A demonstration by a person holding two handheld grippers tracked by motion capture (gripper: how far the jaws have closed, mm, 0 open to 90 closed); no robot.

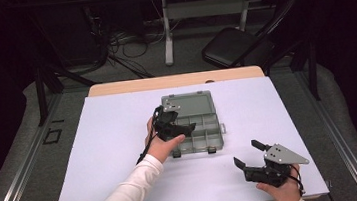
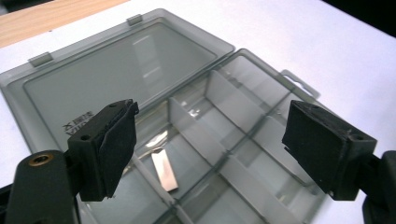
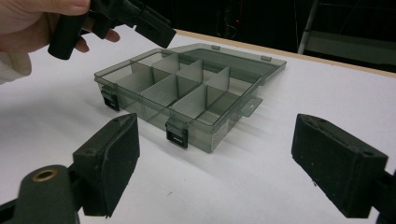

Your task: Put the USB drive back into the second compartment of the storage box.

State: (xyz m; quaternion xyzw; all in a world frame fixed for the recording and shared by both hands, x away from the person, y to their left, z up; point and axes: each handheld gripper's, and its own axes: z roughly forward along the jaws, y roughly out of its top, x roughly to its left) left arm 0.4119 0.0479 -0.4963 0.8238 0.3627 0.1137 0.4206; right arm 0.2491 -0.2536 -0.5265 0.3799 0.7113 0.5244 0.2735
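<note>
A smoky grey plastic organizer box [image 1: 210,127] lies open in the middle of the white board, its lid [image 2: 121,74] flat behind it. Dividers split it into several compartments [image 3: 187,88]. A small flat metal piece [image 2: 164,170] lies in one compartment below my left gripper. My left gripper [image 1: 186,125] hovers over the box's left half, jaws wide apart with nothing between them [image 2: 210,140]; it also shows in the right gripper view [image 3: 140,21]. My right gripper [image 1: 247,152] stands open near the front right of the board, aimed at the box's latched front wall [image 3: 140,108], jaws empty [image 3: 219,163].
The white board [image 1: 121,151] covers a wooden table whose far edge [image 1: 174,81] shows behind it. Beyond stand a black folding chair [image 1: 233,44], another table's leg [image 1: 166,31] and floor cables [image 1: 125,43]. Two latches [image 3: 176,133] hang on the box's front.
</note>
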